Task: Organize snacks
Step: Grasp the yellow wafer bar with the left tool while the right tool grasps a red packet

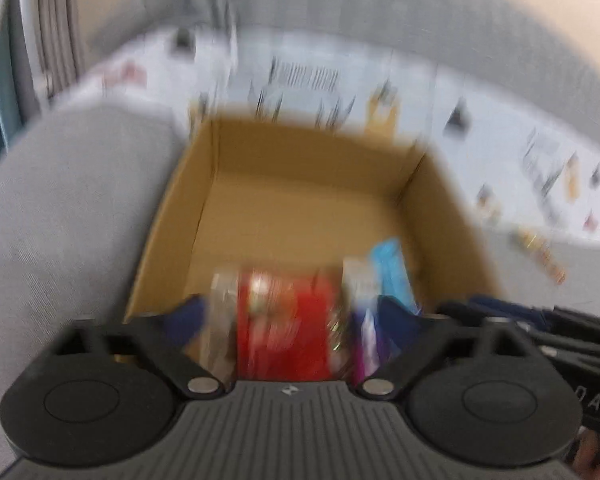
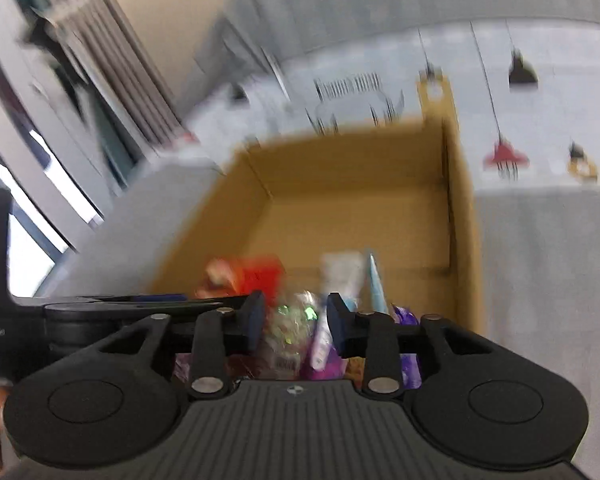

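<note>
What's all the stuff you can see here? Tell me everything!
box: one, brown cardboard, open, on the grey sofa.
red packet: one, red, in the box's near end, on the left.
blue packet: one, light blue, near end, on the right.
white packet: one, white, beside the blue one.
purple packets: too blurred to count, near end.
sofa: one, grey, under the box.
cloth: one, pale with small pictures, behind the box.
curtain: grey, far left.
left gripper: black, jaws wide open above the packets.
right gripper: black, jaws part open, gripping nothing.
</note>
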Demonstrator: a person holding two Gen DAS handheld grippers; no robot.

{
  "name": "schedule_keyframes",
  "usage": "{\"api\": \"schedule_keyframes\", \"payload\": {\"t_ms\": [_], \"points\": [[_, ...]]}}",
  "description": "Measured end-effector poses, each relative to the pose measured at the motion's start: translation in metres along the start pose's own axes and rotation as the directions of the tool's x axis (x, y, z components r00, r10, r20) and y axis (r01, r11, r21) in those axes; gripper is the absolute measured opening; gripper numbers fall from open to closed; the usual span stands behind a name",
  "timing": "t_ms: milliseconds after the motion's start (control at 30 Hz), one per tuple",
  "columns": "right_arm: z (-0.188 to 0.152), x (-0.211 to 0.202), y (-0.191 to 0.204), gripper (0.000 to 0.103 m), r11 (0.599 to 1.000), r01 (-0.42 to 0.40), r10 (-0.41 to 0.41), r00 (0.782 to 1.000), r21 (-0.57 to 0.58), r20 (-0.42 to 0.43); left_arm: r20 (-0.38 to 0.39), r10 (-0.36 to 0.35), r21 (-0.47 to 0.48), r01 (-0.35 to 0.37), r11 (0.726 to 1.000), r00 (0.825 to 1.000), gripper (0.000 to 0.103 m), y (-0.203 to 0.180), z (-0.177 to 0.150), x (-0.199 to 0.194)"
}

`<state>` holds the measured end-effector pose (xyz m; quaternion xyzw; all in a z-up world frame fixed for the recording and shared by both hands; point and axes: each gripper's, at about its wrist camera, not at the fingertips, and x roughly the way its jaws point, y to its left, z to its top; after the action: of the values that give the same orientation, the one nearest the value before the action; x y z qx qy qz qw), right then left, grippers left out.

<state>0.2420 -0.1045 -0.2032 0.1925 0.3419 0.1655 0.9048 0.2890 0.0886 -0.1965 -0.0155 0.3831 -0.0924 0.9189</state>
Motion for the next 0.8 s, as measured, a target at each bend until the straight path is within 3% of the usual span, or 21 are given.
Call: {"api": "schedule_keyframes", "payload": {"t_ms": [67,167,300,400,567,700,800], "points": [[0.000,-0.029,-0.012,0.055,0.999,0.018,-0.015,0.997,-0.036,0.074,0.092,-0.024,0.020,0.022,1.000,0.995,0.103,-0.016,0.008,-0.023],[0.001,-0.065,-0.048,0.059,0.998,0.050,-0.045,0.988,-0.027,0.148,0.093,-0.094,0.038,0.090,0.995,0.991,0.103,-0.055,0.022,-0.032],[-0.005,-0.097,-0.111,0.059,0.988,0.155,-0.152,0.967,0.002,0.204,0.097,-0.185,0.106,0.174,0.979,0.978,0.103,-0.124,0.029,-0.018],[-0.017,-0.116,-0.167,0.059,0.973,0.227,-0.232,0.945,0.050,0.230,0.077,-0.202,0.164,0.187,0.968,0.976,0.103,-0.181,0.023,0.008],[-0.038,-0.130,-0.257,0.059,0.941,0.311,-0.336,0.910,0.136,0.242,0.025,-0.256,0.178,0.248,0.952,0.966,0.103,-0.249,0.016,0.069],[-0.042,-0.116,-0.322,0.059,0.930,0.282,-0.331,0.920,0.234,0.209,-0.001,-0.257,0.236,0.250,0.939,0.966,0.103,-0.294,0.018,0.127],[-0.029,-0.102,-0.354,0.059,0.923,0.295,-0.346,0.918,0.247,0.196,-0.006,-0.272,0.324,0.259,0.910,0.962,0.103,-0.328,0.021,0.168]]}}
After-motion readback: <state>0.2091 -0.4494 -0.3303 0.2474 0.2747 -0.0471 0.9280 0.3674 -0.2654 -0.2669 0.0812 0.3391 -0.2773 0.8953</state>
